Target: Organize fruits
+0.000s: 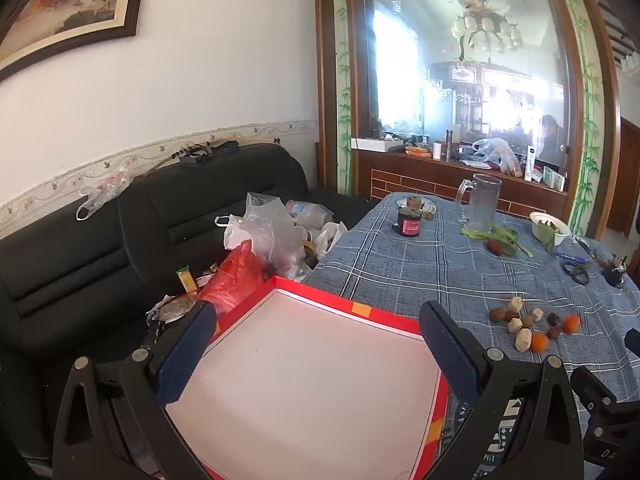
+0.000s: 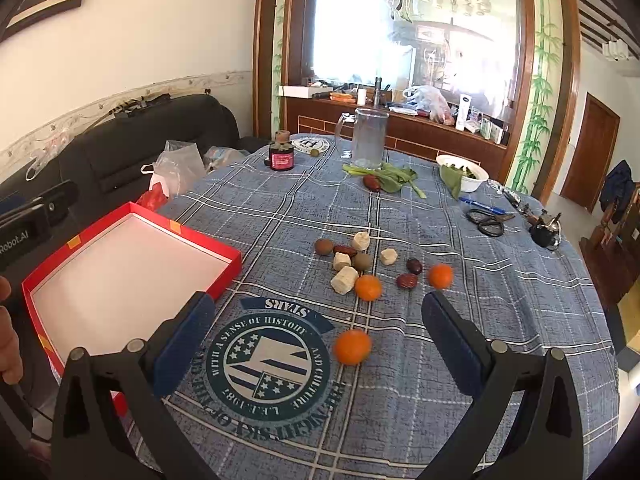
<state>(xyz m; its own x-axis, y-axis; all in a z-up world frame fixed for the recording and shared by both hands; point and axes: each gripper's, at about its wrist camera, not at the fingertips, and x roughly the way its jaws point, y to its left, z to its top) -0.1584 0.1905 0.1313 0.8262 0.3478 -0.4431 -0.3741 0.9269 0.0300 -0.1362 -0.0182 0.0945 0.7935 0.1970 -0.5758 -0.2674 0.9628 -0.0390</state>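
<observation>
A shallow red box [image 1: 344, 303] with a white inside [image 2: 132, 264] lies empty at the table's left edge. My left gripper [image 1: 316, 328] hangs open above it, nothing between its fingers. On the blue checked cloth [image 2: 440, 360] is a cluster of small fruits [image 2: 360, 264]: pale chunks, brown round ones, dark red dates and two small oranges [image 2: 368, 287]. A third small orange [image 2: 352, 346] lies apart, closer to me, just ahead of my right gripper [image 2: 316, 320], which is open and empty. In the left wrist view the cluster [image 1: 528, 324] sits to the right of the box.
Farther back stand a glass mug [image 2: 368, 138], a small dark jar [image 2: 281, 156], leafy greens [image 2: 388, 178] with a red date, a white bowl [image 2: 464, 172], scissors [image 2: 486, 222] and a pen. A black sofa [image 1: 100, 248] with plastic bags [image 1: 264, 240] borders the table's left side. A hand [image 2: 8, 344] shows at left.
</observation>
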